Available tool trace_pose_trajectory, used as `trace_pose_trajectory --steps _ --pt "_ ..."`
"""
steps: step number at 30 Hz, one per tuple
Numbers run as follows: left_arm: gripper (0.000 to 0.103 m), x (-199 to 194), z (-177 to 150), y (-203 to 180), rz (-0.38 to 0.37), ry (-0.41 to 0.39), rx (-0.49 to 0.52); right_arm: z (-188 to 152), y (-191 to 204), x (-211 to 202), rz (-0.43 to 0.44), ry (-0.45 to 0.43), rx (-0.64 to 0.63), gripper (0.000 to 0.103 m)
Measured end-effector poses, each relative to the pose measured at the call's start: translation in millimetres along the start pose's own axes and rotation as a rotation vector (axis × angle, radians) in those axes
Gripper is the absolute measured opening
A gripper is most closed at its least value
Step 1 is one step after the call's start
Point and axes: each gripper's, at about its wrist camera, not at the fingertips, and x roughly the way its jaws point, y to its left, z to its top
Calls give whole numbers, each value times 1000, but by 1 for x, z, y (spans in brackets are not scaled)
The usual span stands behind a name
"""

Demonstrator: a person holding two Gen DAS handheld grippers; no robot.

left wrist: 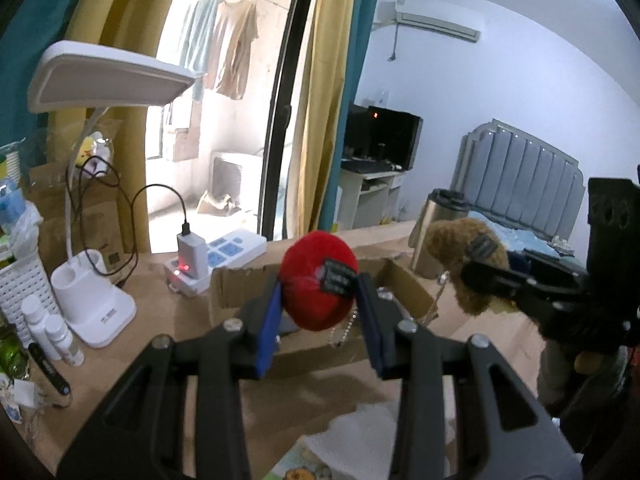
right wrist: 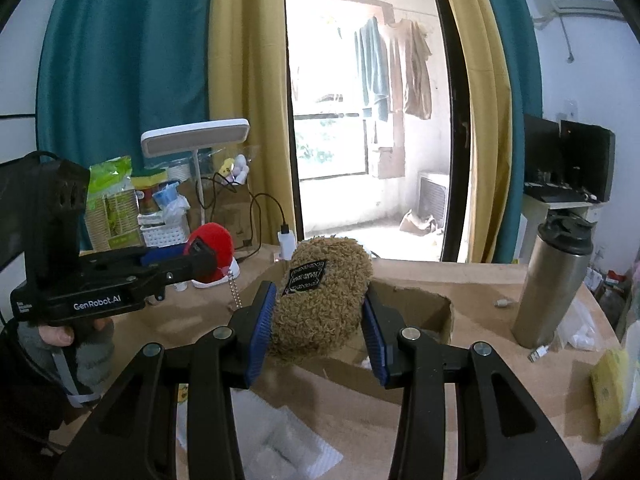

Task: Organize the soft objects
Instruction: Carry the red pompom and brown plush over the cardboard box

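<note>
My left gripper (left wrist: 319, 322) is shut on a red plush toy (left wrist: 318, 280) with a black label and a bead chain, held above an open cardboard box (left wrist: 256, 280). My right gripper (right wrist: 320, 326) is shut on a brown curly plush toy (right wrist: 320, 300) with a black label, held above the same box (right wrist: 416, 304). In the left wrist view the brown plush (left wrist: 460, 260) and right gripper (left wrist: 520, 284) are at the right. In the right wrist view the red plush (right wrist: 214, 242) and left gripper (right wrist: 120, 276) are at the left.
On the desk stand a white desk lamp (left wrist: 92, 300), a power strip with a charger (left wrist: 216, 258), a white basket (left wrist: 20, 292) and small bottles at the left. A steel flask (right wrist: 556, 284) stands right of the box. White foam sheet (right wrist: 288, 448) lies near the front edge.
</note>
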Motion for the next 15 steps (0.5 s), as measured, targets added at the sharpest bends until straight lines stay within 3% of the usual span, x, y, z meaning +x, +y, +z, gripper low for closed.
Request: trace_pose_trajectory --steps 5,9,15 --pt "38 18 7 3 -14 11 2 8 -4 17 10 5 -2 43" --pt "38 37 10 15 -67 47 -64 9 -7 36 9 28 2 43" --pt "38 60 8 25 -61 66 -94 5 -7 64 18 70 15 43"
